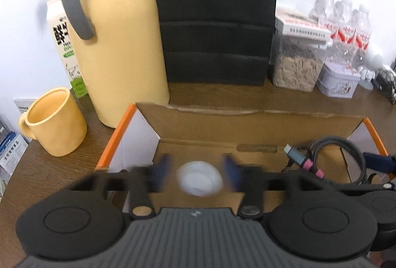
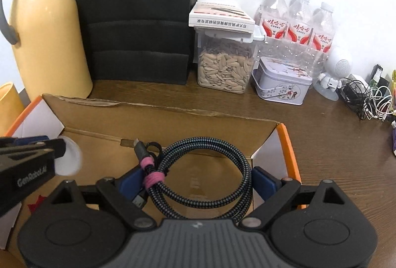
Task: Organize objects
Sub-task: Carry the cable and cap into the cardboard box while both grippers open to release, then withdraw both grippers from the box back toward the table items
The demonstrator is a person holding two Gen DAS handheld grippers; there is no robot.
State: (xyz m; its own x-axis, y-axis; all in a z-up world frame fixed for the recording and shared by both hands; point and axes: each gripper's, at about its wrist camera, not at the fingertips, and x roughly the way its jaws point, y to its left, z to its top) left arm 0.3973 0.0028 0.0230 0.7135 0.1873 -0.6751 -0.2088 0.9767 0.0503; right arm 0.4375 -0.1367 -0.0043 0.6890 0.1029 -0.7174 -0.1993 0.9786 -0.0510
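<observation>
Left wrist view: the left claw (image 1: 198,169) stands open over the cardboard box (image 1: 247,117), its blurred pads clear of the white round object (image 1: 199,177) lying between them, apparently just let go.

Right wrist view: the right claw (image 2: 196,181) brackets the coiled cable (image 2: 205,169) inside the box; whether its pads press on the coil I cannot tell. Loose cords (image 2: 371,99) far right on the tabletop (image 2: 334,144) probably remain.

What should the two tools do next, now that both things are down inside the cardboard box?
Probably lift both straight up and out. The left tool stands open around the white round thing, not pressing it, and the right tool is spread either side of the coiled cable in the cardboard box; both look delivered.
</observation>
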